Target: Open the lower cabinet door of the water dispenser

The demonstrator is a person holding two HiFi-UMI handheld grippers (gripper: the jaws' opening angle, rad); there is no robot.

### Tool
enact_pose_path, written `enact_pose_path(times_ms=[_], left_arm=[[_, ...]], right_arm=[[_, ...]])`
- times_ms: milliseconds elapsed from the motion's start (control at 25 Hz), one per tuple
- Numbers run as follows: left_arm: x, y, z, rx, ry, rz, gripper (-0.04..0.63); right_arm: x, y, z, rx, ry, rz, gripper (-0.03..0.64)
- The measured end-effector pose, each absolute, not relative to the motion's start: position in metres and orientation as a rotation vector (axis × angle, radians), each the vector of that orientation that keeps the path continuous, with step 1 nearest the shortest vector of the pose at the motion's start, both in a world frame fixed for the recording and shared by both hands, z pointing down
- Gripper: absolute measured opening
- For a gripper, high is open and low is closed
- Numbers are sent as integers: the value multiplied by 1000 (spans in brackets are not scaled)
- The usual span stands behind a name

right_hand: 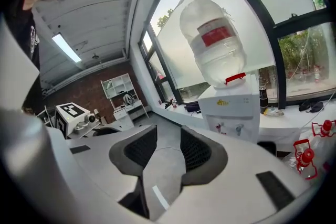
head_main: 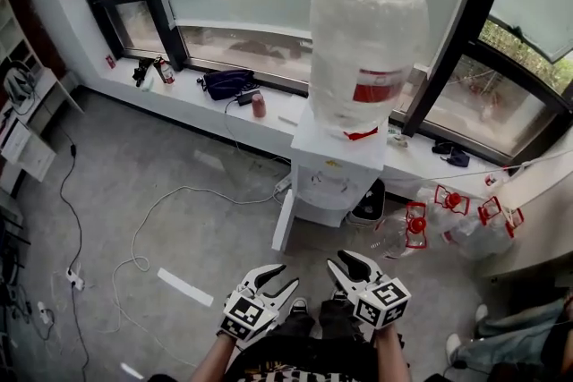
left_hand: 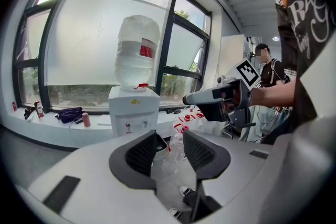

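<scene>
The white water dispenser stands by the window sill with a large clear bottle on top. A white panel juts out from its lower left and looks like the lower door swung open. My left gripper and right gripper hover side by side in front of it, well short of it, both open with nothing between the jaws. In the left gripper view the dispenser lies ahead beyond my open left gripper, its lower part hidden by the jaws. The right gripper view shows the dispenser to the right of my open right gripper.
On the sill lie a black bag and a red can. Empty bottles with red handles are piled right of the dispenser. Cables and a white strip cross the floor. A person's legs show at the lower right.
</scene>
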State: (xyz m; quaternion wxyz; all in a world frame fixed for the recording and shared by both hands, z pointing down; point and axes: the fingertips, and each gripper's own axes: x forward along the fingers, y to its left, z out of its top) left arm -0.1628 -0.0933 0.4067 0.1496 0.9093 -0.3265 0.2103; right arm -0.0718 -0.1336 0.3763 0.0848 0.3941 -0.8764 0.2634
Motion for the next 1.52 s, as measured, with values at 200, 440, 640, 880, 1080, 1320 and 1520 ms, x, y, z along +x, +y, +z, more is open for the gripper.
enact_pose_path(times_ms=[200,440,640,880,1080,1320,1520], left_arm=[[-154,-84,387,2670,-905,579,169],[-131,-67,372,2705,-870,518,133],[-106,-43,362,2735,-860,520,91],[-71,3,345,2701,-923,511,41],[-41,51,327,2696,-958,482,29],[-14,107,319,2666,-1004,452,28],[0,144,311,2662,-1017,411,28]], right_arm=[[-68,-113,355,1183,-2604,729,152],[-52,-86,341,1192,-2596,703,152],[-32,-56,330,1190,-2610,671,149],[2,-7,316,1172,-2653,650,132],[28,35,307,1156,-2687,628,111],[46,83,300,1110,-2731,592,67],[53,117,298,1063,-2753,547,29]])
